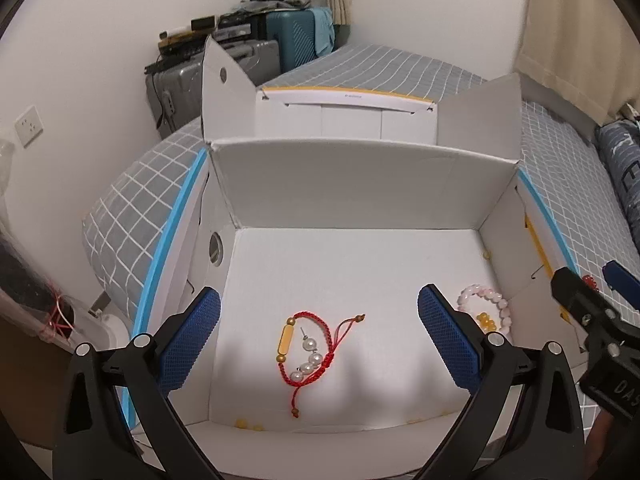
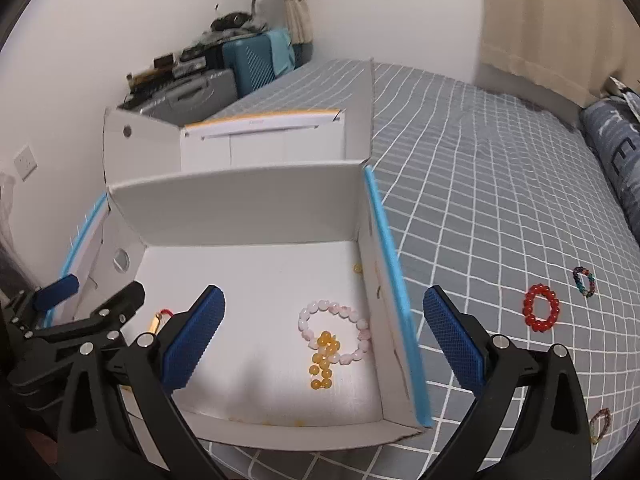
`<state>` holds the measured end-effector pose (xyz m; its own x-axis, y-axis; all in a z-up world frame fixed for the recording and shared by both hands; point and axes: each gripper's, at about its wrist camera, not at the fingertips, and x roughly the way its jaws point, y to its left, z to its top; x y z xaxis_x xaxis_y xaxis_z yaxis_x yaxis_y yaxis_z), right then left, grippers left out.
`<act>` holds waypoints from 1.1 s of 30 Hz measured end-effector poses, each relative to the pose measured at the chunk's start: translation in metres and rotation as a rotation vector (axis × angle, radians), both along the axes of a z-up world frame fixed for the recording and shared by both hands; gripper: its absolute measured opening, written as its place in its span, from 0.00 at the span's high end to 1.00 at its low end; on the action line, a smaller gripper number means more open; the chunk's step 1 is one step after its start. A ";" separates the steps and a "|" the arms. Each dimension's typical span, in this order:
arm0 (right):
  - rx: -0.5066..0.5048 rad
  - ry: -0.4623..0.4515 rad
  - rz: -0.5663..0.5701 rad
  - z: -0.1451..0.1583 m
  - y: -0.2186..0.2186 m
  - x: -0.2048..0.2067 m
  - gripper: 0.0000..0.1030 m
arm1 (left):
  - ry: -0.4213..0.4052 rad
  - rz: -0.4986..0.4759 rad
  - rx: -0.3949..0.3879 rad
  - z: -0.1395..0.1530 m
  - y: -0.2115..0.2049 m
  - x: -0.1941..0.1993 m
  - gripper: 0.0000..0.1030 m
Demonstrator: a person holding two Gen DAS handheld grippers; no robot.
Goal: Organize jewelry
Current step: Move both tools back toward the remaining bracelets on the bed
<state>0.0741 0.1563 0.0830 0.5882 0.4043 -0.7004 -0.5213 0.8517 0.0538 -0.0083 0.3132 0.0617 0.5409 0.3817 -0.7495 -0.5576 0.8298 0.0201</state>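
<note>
An open white box (image 1: 360, 184) (image 2: 240, 200) stands on the bed. Inside lie a red cord bracelet (image 1: 308, 354), a pearl earring (image 1: 308, 360), a pink bead bracelet (image 1: 486, 304) (image 2: 334, 330) and yellow beads (image 2: 324, 358). My left gripper (image 1: 320, 344) is open and empty above the red cord bracelet. My right gripper (image 2: 324, 340) is open and empty over the box's right side. A red bead bracelet (image 2: 541, 313), a dark multicolour bracelet (image 2: 584, 281) and a brownish bracelet (image 2: 600, 424) lie on the bedsheet to the right.
The grey checked bedsheet (image 2: 480, 200) spreads to the right of the box. The box lid (image 1: 344, 116) stands open behind. Suitcases (image 1: 224, 68) and clutter stand by the far wall. A dark pillow (image 2: 616, 148) lies at the far right.
</note>
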 end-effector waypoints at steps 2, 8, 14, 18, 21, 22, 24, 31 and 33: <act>-0.003 -0.017 -0.008 0.005 -0.006 -0.002 0.07 | -0.002 -0.008 0.018 0.006 -0.005 0.001 0.06; 0.011 -0.055 -0.055 0.028 -0.040 -0.007 0.07 | -0.056 -0.068 0.006 0.025 -0.030 0.000 0.06; -0.021 -0.089 -0.121 0.042 -0.092 -0.009 0.07 | -0.109 -0.173 0.006 0.043 -0.081 0.012 0.06; -0.050 -0.104 -0.182 0.046 -0.132 -0.010 0.07 | -0.124 -0.247 -0.001 0.049 -0.119 0.023 0.06; -0.051 -0.100 -0.238 0.049 -0.172 -0.009 0.07 | -0.144 -0.318 -0.012 0.052 -0.151 0.033 0.06; -0.051 -0.097 -0.255 0.048 -0.184 -0.009 0.07 | -0.147 -0.347 -0.010 0.052 -0.164 0.037 0.06; -0.052 -0.088 -0.295 0.046 -0.211 -0.009 0.07 | -0.144 -0.386 -0.002 0.051 -0.185 0.043 0.06; -0.083 -0.070 -0.407 0.034 -0.296 0.001 0.07 | -0.092 -0.562 -0.012 0.023 -0.276 0.067 0.06; -0.076 -0.052 -0.437 0.028 -0.318 0.004 0.07 | -0.072 -0.615 -0.022 0.014 -0.296 0.072 0.06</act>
<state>0.0777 -0.1612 0.1112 0.7280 0.0588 -0.6831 -0.1121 0.9931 -0.0340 0.0635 0.0175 0.0757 0.7061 -0.0310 -0.7074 0.0237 0.9995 -0.0202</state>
